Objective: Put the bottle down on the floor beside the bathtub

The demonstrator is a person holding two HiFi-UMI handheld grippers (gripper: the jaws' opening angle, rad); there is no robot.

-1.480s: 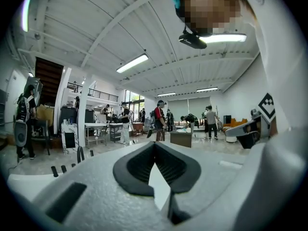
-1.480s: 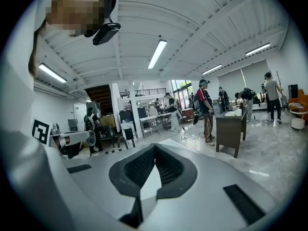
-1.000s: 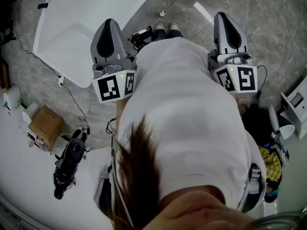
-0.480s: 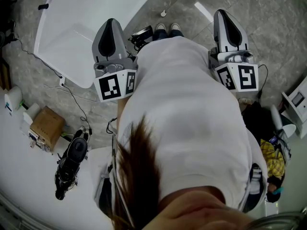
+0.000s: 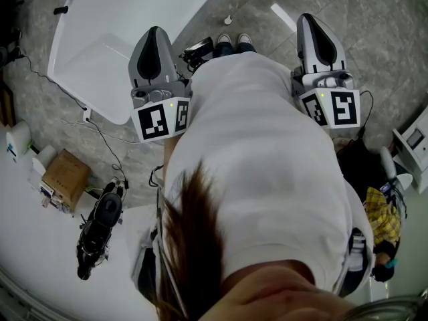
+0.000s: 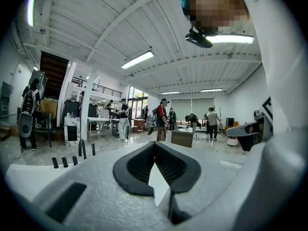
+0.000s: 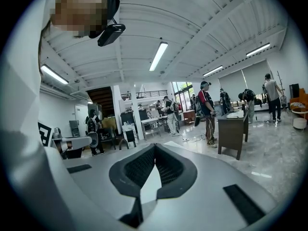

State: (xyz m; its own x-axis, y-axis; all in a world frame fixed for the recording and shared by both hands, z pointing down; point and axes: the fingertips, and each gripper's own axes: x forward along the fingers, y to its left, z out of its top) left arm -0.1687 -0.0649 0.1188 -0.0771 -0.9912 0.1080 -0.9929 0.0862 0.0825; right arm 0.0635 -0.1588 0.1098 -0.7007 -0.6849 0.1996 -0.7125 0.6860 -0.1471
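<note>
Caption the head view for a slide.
Seen from above, a person in white holds the left gripper and right gripper forward, beside a white bathtub on grey floor.

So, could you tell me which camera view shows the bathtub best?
The head view: the bathtub is seen from above, its basin open to view. The left gripper view catches only what seems its rim with black fittings; the right gripper view shows none.

We see a glossy bathtub on a polished stone floor. Our shirt is smooth cloth, the box cardboard.
</note>
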